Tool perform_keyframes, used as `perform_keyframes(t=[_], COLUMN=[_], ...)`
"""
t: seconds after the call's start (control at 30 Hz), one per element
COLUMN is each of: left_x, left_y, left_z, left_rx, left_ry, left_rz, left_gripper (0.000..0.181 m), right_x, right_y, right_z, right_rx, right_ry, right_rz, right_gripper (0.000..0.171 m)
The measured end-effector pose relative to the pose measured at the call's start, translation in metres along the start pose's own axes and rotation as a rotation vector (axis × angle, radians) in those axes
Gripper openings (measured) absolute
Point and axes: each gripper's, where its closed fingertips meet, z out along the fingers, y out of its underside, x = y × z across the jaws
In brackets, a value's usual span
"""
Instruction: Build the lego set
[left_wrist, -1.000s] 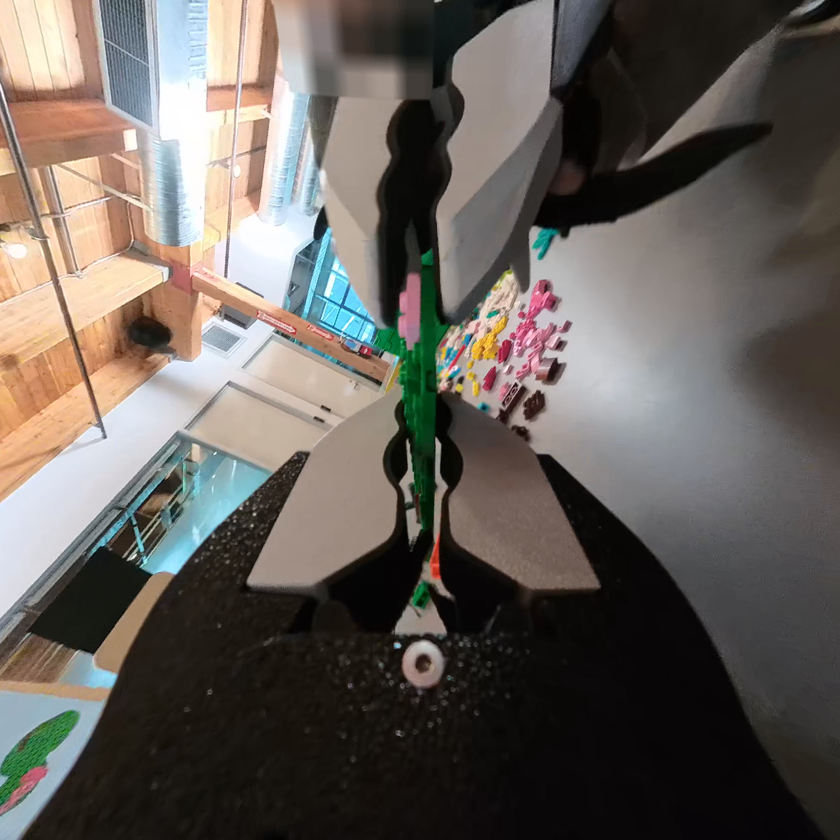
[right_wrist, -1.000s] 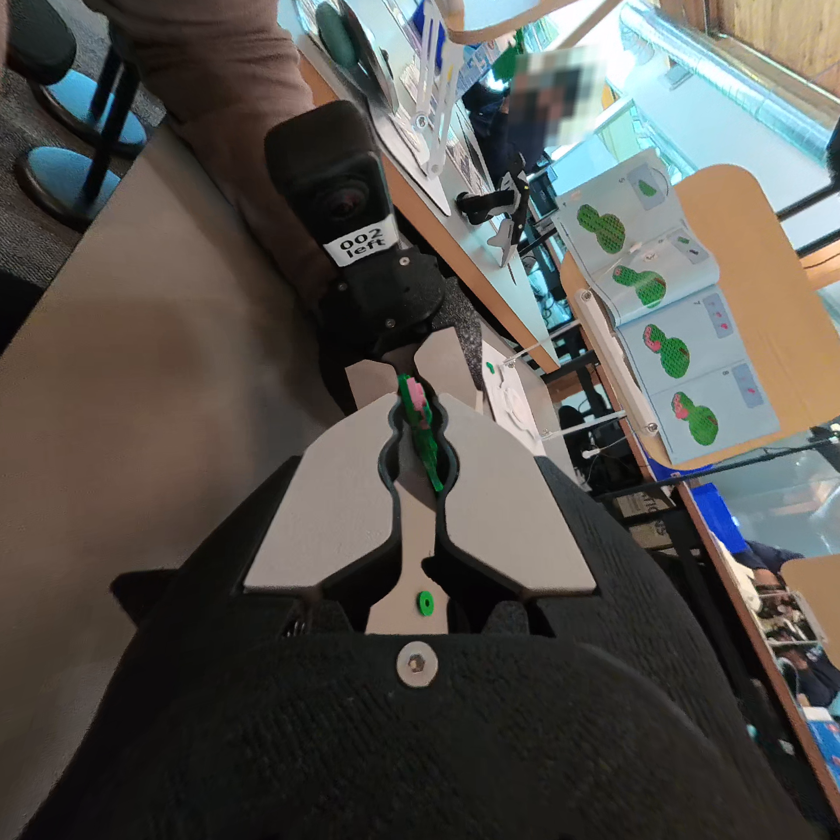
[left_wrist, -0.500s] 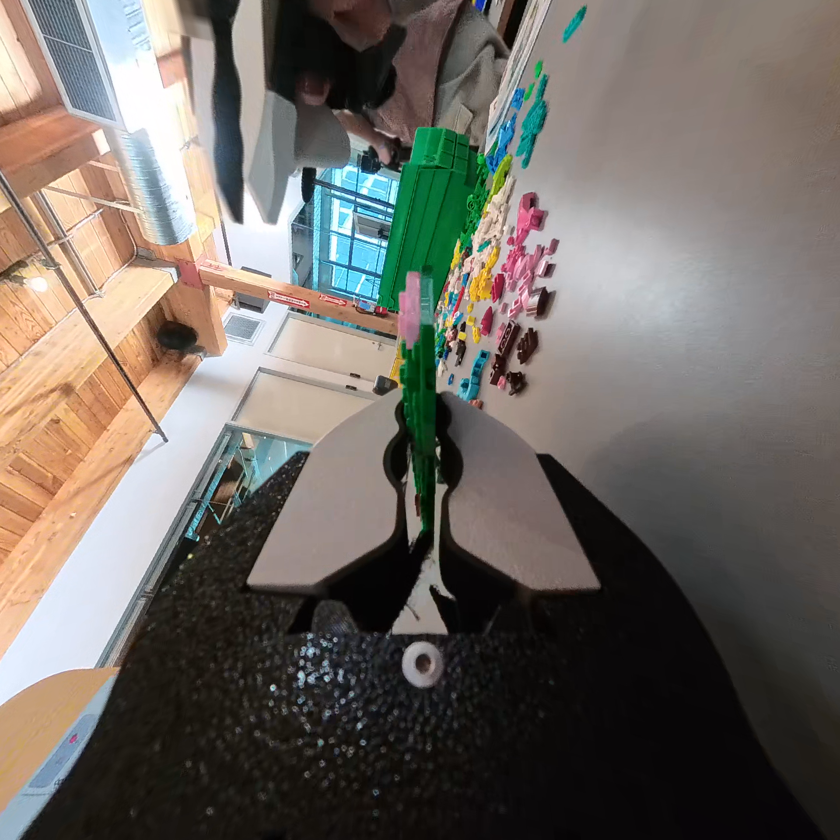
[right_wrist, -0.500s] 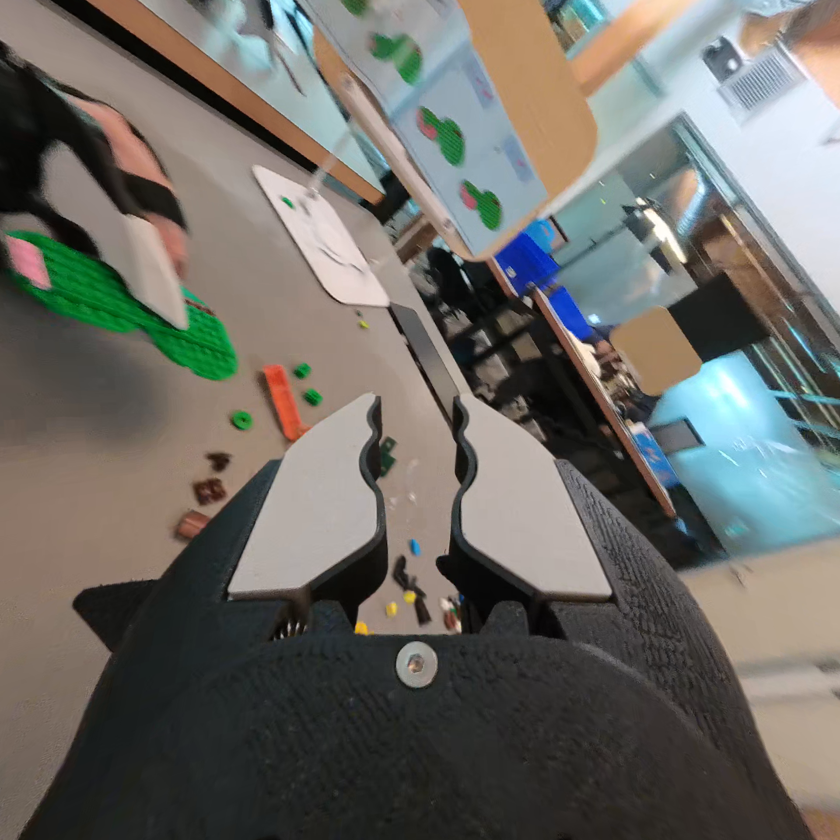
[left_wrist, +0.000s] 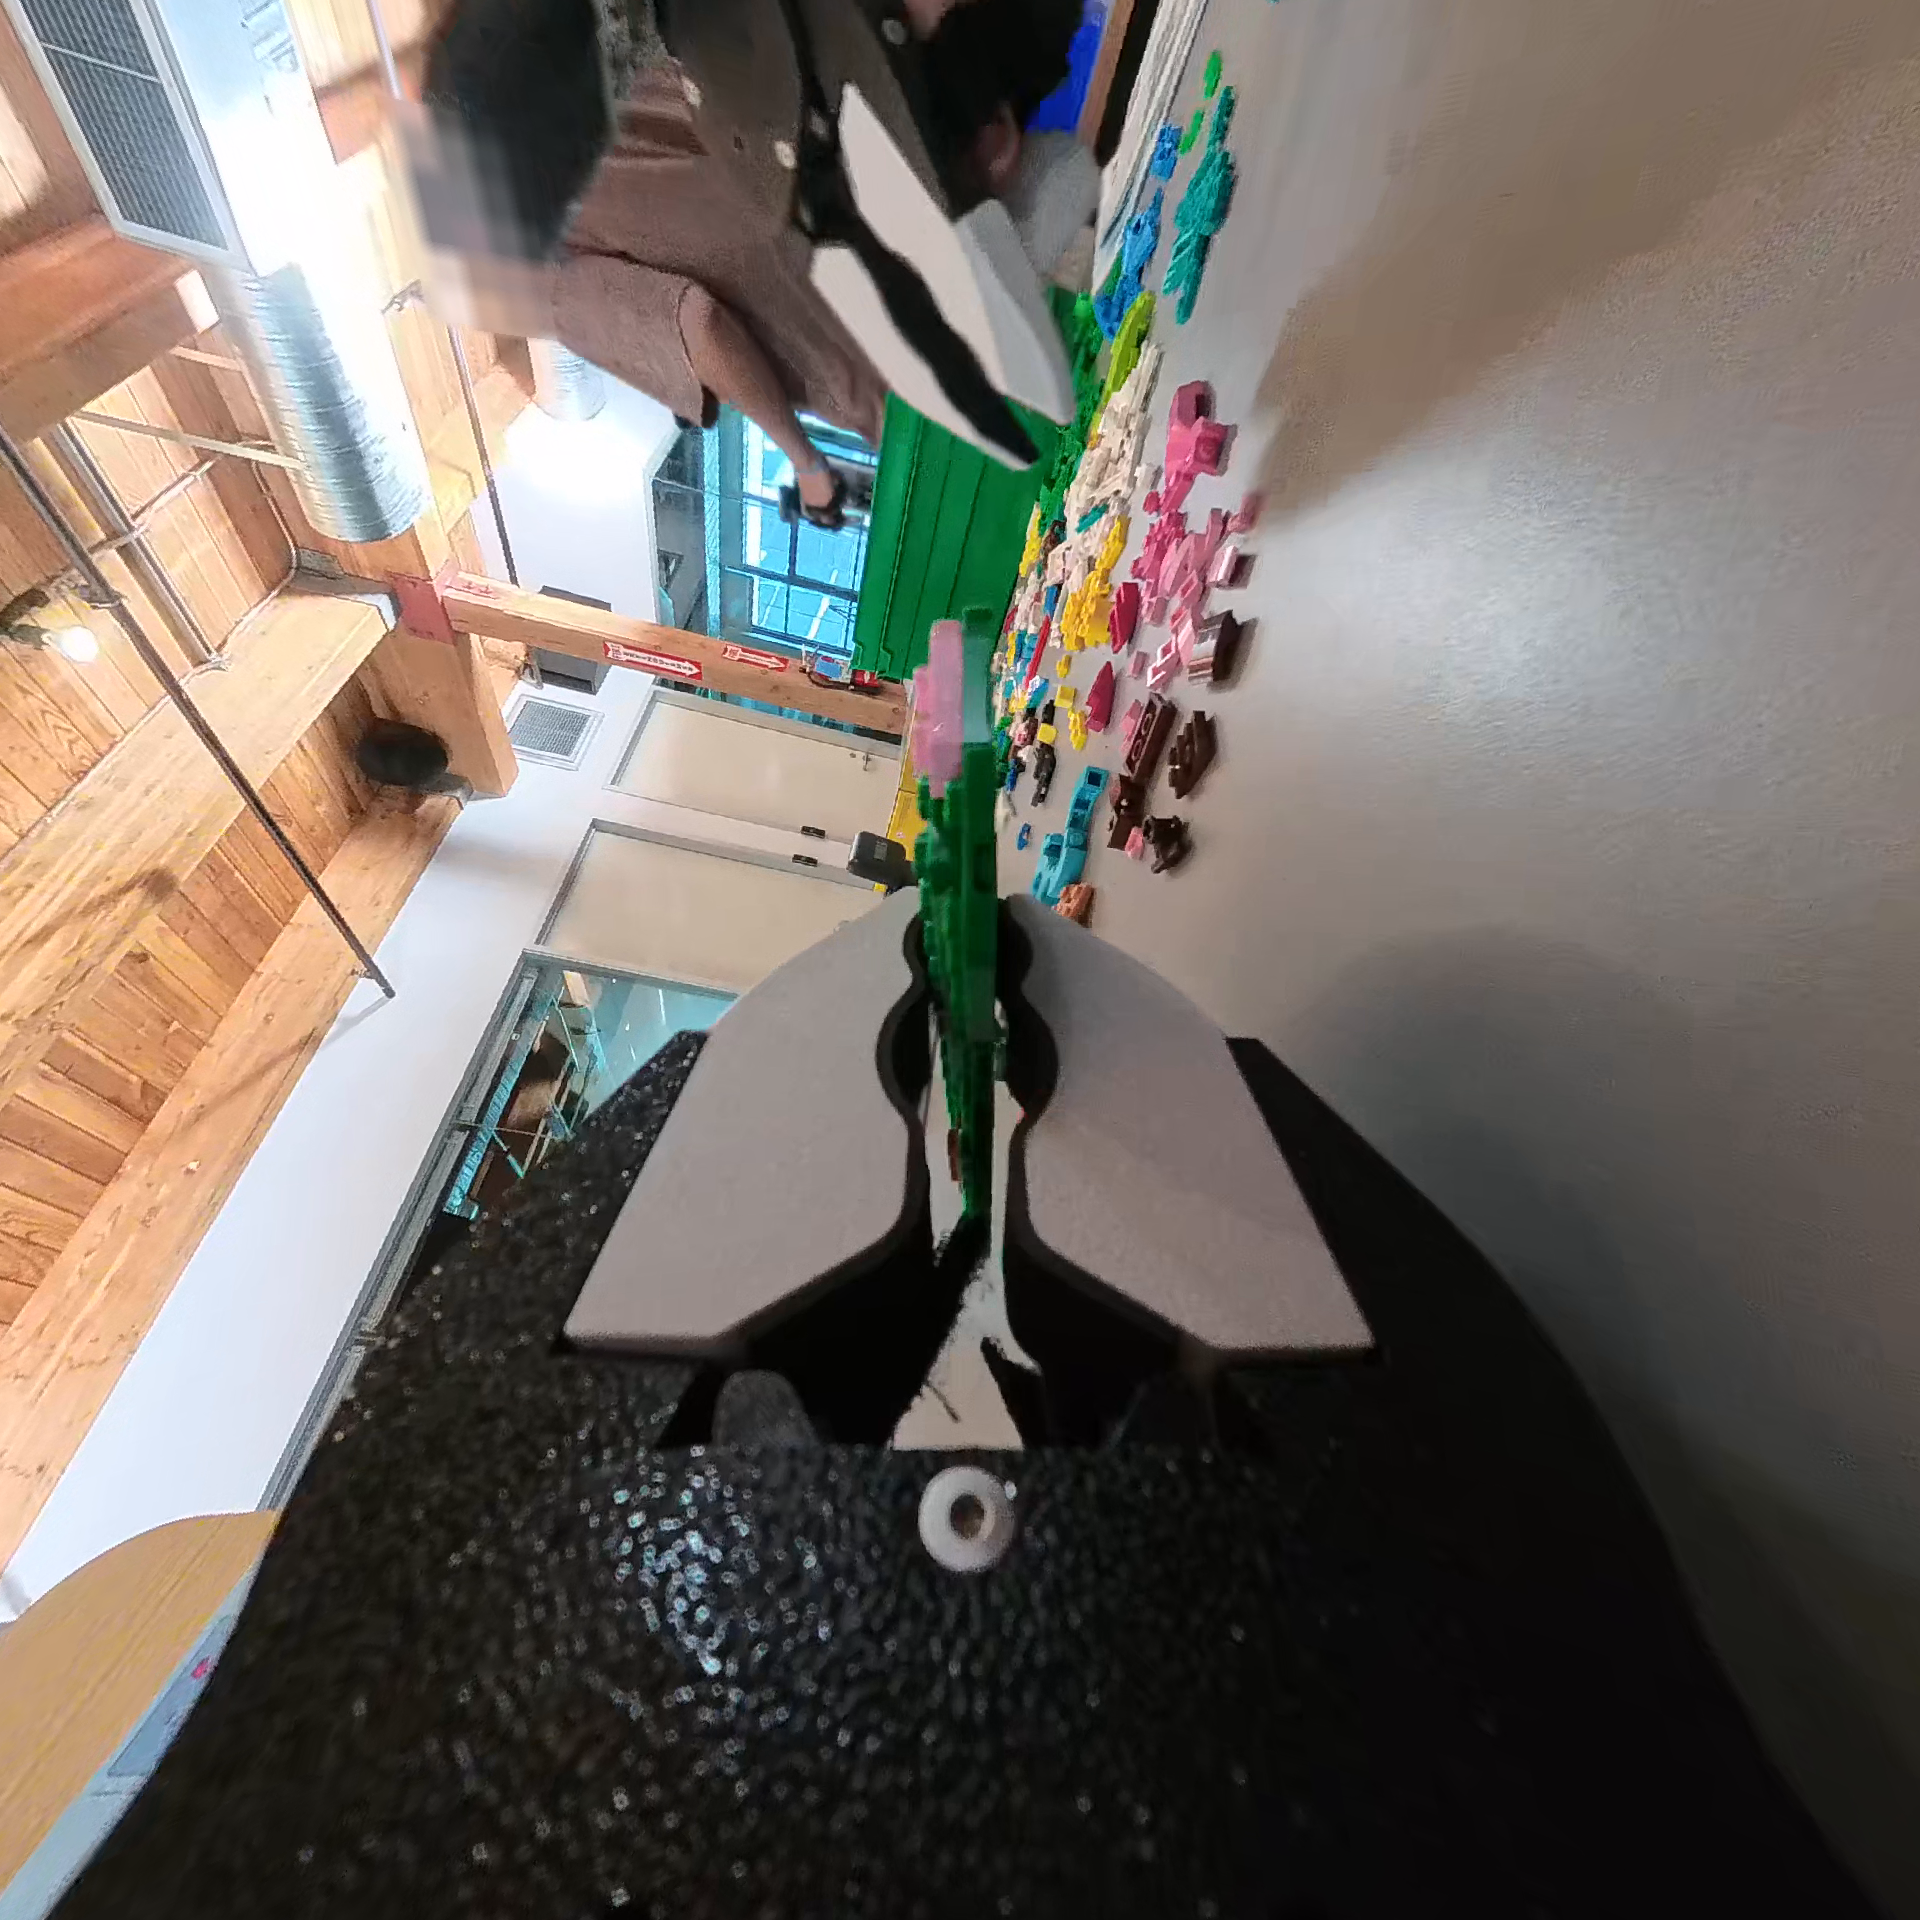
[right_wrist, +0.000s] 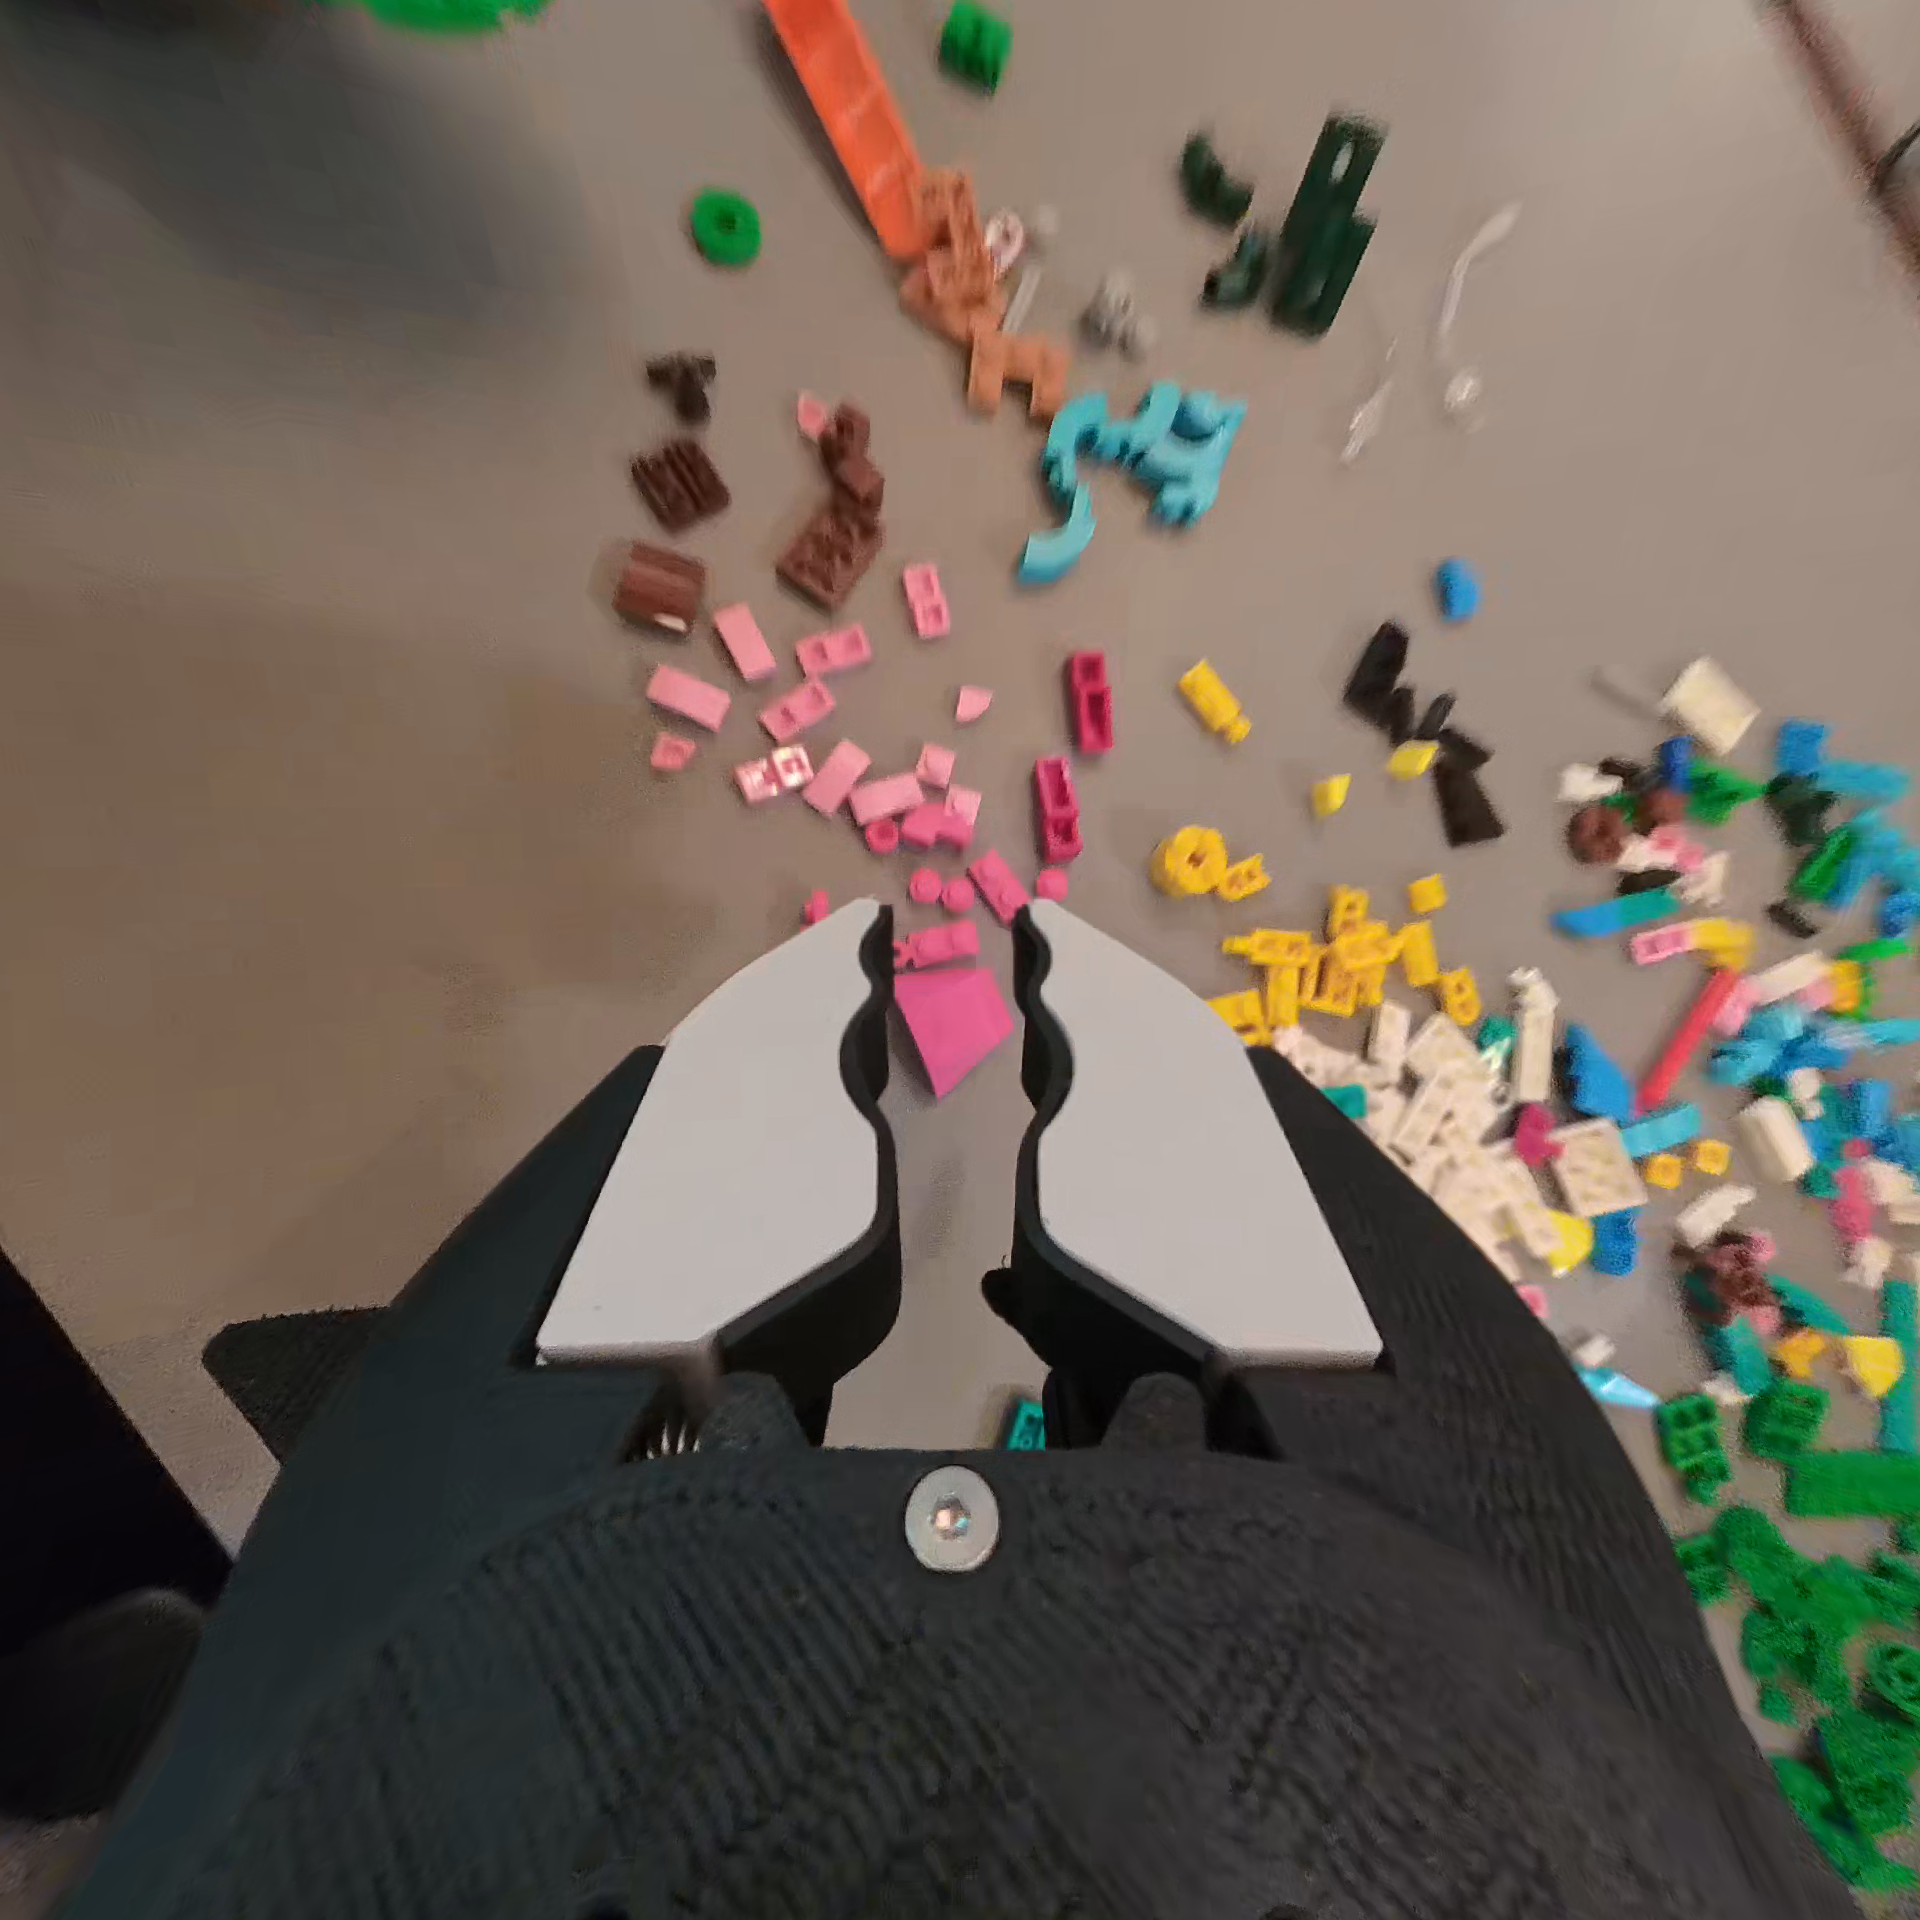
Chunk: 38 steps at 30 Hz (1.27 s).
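Now picking the next pink piece. Left gripper (left_wrist: 961, 977) pinching the green baseplate (left_wrist: 964, 997) on its edge, raised off the table (left_wrist: 1558, 727), with a pink plate (left_wrist: 943, 696) already fixed near its top. Right gripper (right_wrist: 951, 920) spread apart, hovering over the pink bricks (right_wrist: 831, 748), a magenta slope piece (right_wrist: 951, 1023) lying between the jaws. Better to come straight down on one piece only, close on its flat sides, avoid pushing the yellow bricks (right_wrist: 1320, 966) just beside. Keep the baseplate steady meanwhile.

Wood plank ceiling (left_wrist: 156, 935), silver duct (left_wrist: 322, 416), grey tabletop (left_wrist: 1558, 727)
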Motion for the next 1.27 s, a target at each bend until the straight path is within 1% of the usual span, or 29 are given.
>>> perform_keyframes(t=[0.03, 0.1, 0.2, 0.27, 0.43, 0.6, 0.7, 0.77, 0.9, 1.1, 1.23, 1.27], left_x=[-0.002, -0.003, -0.001, 0.002, 0.005, 0.006, 0.007, 0.008, 0.008, 0.010, 0.010, 0.010], left_y=[0.000, 0.001, 0.001, 0.000, -0.001, -0.001, -0.001, -0.002, -0.002, -0.003, -0.003, -0.003], left_z=[0.000, 0.000, 0.000, 0.001, 0.001, 0.001, 0.001, 0.001, 0.001, 0.001, 0.001, 0.001], left_rx=[-0.003, -0.004, -0.002, 0.000, 0.005, 0.004, 0.006, 0.009, 0.009, 0.013, 0.013, 0.013], left_ry=[-0.008, -0.014, -0.007, 0.007, 0.021, 0.026, 0.031, 0.032, 0.036, 0.045, 0.047, 0.047], left_rz=[-0.004, -0.017, -0.019, -0.010, 0.010, 0.009, 0.013, 0.016, 0.017, 0.019, 0.020, 0.019], left_gripper=[0.009, 0.009, 0.009, 0.009, 0.009, 0.009, 0.008, 0.008, 0.009, 0.009, 0.009, 0.009], right_x=[0.001, 0.002, 0.002, 0.006, -0.001, -0.003, 0.001, 0.004, -0.002, -0.003, -0.004, -0.004], right_y=[0.008, 0.021, 0.028, 0.031, 0.004, 0.008, 0.001, 0.000, 0.004, 0.004, 0.001, -0.001], right_z=[0.004, 0.008, 0.011, 0.012, 0.015, 0.026, 0.033, 0.038, 0.045, 0.050, 0.050, 0.049], right_rx=[-0.032, -0.076, -0.066, -0.055, 0.098, 0.053, 0.088, 0.074, 0.042, 0.033, 0.053, 0.064], right_ry=[-0.009, -0.035, -0.068, -0.056, -0.100, -0.113, -0.085, -0.059, -0.061, -0.091, -0.096, -0.090], right_rz=[0.015, 0.048, 0.093, 0.085, 0.060, 0.059, 0.061, 0.043, -0.009, 0.035, 0.022, 0.005], right_gripper=[0.019, 0.019, 0.019, 0.018, 0.014, 0.012, 0.010, 0.011, 0.014, 0.018, 0.009, 0.009])
